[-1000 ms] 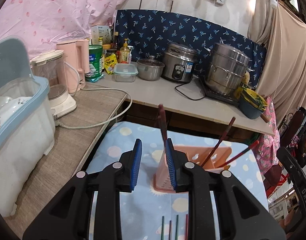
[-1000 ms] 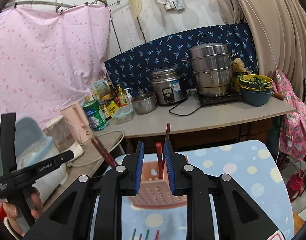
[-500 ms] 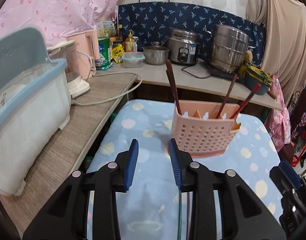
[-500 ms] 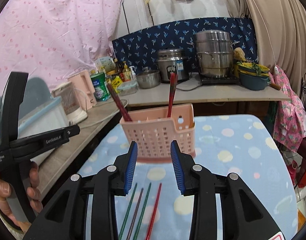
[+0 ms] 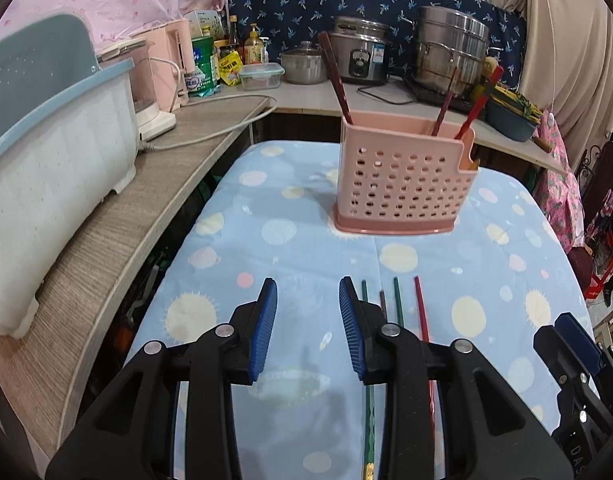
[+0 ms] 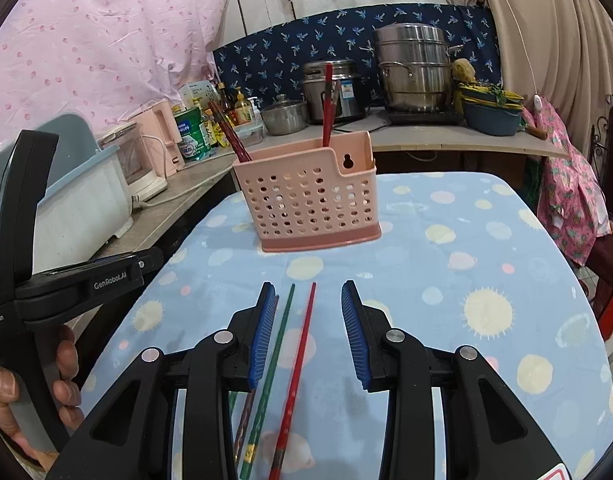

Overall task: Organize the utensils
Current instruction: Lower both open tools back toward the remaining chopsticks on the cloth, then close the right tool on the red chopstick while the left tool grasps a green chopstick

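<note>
A pink perforated utensil holder (image 5: 402, 184) (image 6: 310, 204) stands on the blue patterned table (image 5: 306, 248) with several red and brown chopsticks upright in it (image 5: 336, 76) (image 6: 327, 110). Several loose chopsticks lie on the cloth near me: a red one (image 6: 296, 372) (image 5: 420, 308) and a green one (image 6: 272, 368) (image 5: 397, 304) show best. My left gripper (image 5: 308, 320) is open and empty, just left of the loose chopsticks. My right gripper (image 6: 308, 332) is open and empty above the red and green chopsticks.
A grey counter (image 5: 118, 216) runs along the left with a white and blue dish bin (image 5: 46, 168), a blender and a pink kettle (image 5: 166, 64). The back counter holds a rice cooker (image 5: 360, 56), a steel steamer pot (image 5: 450, 52) and bowls (image 6: 492, 114).
Both grippers pulled back from the holder and dropped low over the table. Both opened wider. The loose chopsticks now lie under and beside the fingers.
</note>
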